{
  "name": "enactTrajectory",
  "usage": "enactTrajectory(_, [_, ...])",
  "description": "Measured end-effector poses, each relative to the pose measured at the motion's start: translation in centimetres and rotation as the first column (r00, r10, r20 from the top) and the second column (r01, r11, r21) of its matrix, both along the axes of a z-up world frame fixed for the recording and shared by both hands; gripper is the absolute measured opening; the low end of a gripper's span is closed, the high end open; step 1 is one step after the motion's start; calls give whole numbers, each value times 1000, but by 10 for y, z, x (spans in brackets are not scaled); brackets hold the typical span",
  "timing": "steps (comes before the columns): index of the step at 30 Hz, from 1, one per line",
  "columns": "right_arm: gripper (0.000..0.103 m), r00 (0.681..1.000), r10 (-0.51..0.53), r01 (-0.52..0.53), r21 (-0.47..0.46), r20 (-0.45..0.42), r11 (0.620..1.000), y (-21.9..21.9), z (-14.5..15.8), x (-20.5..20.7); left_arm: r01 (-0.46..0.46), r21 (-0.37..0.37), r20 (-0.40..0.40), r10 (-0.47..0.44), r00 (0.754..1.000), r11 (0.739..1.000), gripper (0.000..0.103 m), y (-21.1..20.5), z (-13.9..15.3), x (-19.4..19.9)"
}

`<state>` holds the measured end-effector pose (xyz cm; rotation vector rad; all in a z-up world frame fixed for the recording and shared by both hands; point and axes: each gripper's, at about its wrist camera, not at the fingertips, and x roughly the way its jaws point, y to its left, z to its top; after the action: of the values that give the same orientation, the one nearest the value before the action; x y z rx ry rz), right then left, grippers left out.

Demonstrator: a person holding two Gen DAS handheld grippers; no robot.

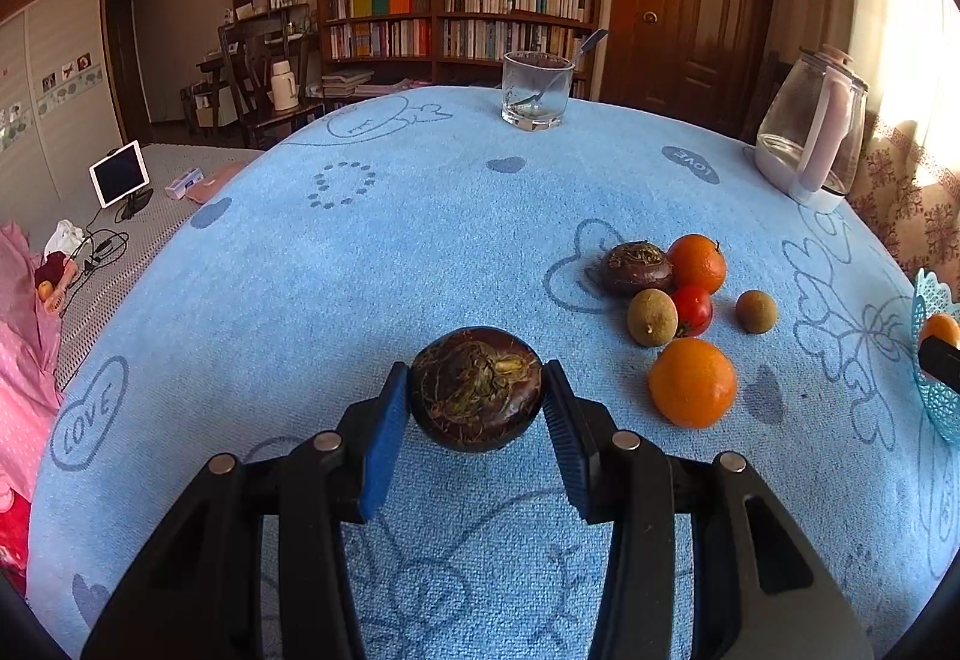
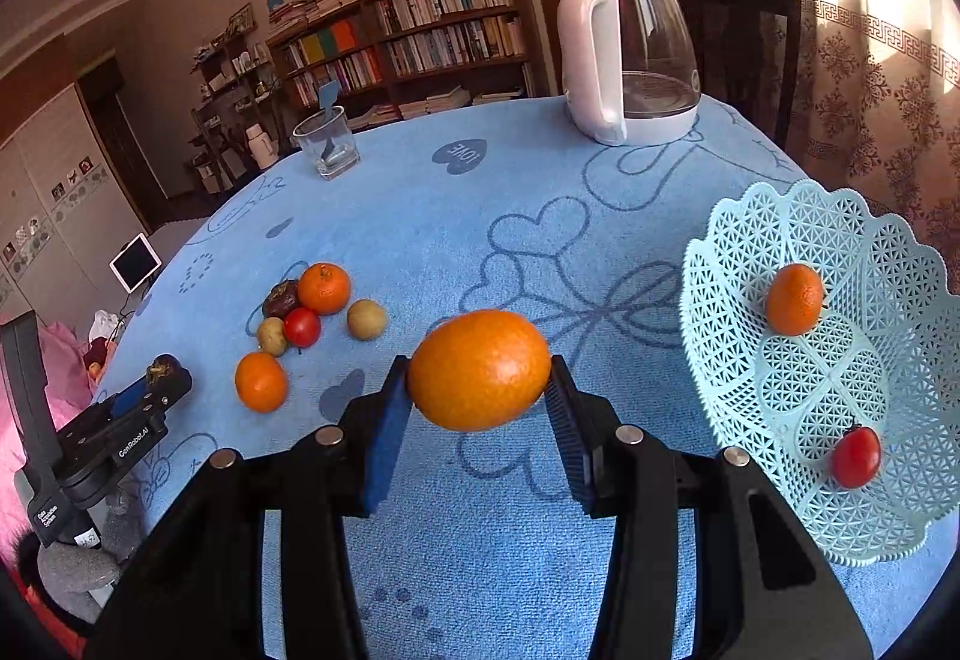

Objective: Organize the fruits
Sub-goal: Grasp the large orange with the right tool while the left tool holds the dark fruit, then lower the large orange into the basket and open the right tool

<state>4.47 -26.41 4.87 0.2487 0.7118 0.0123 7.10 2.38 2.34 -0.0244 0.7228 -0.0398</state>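
Observation:
My left gripper (image 1: 477, 399) is shut on a dark brown water chestnut (image 1: 476, 389), held just over the blue cloth. My right gripper (image 2: 480, 381) is shut on an orange (image 2: 479, 369), lifted above the cloth left of the pale blue lattice basket (image 2: 750, 390). The basket holds a small orange (image 2: 794, 299) and a red tomato (image 2: 855, 457). On the cloth lies a cluster: another dark chestnut (image 1: 636, 269), two oranges (image 1: 696, 263) (image 1: 692, 383), a tomato (image 1: 693, 309) and two brown-green round fruits (image 1: 651, 317) (image 1: 756, 311). The left gripper (image 2: 157, 381) also shows in the right wrist view.
A glass with a spoon (image 1: 535, 90) stands at the table's far edge. A glass kettle with a white handle (image 2: 627, 48) stands at the far right. The basket's rim (image 1: 936, 360) shows at the right edge of the left wrist view. A chair and curtain lie behind the table.

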Motion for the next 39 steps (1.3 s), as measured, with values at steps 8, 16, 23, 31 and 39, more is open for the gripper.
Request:
enactTrajectory(8, [46,993,-114,114,15,27,993,-42,7,-16,3,9,6,-3,1000,1000,45,-3,1,-2])
enactTrajectory(16, [46,977,-212,212,30,21,977,-81,5,-32,8,16,10,-8,1000,1000,45,-6,1,-4])
enactTrajectory(23, [46,962,-273,272,37,13,962,-106,1,-43,12,17,9,-12,1000,1000,45,-8,2,-4])
enactTrajectory(31, [47,961,-276,277,81,-21,958,-121,-6,-49,34,23,6,-34,999,999,45,-17,2,-9])
enactTrajectory(39, [53,956,-294,291,106,16,951,-131,1,-60,87,33,4,-87,996,996,45,-36,7,-18])
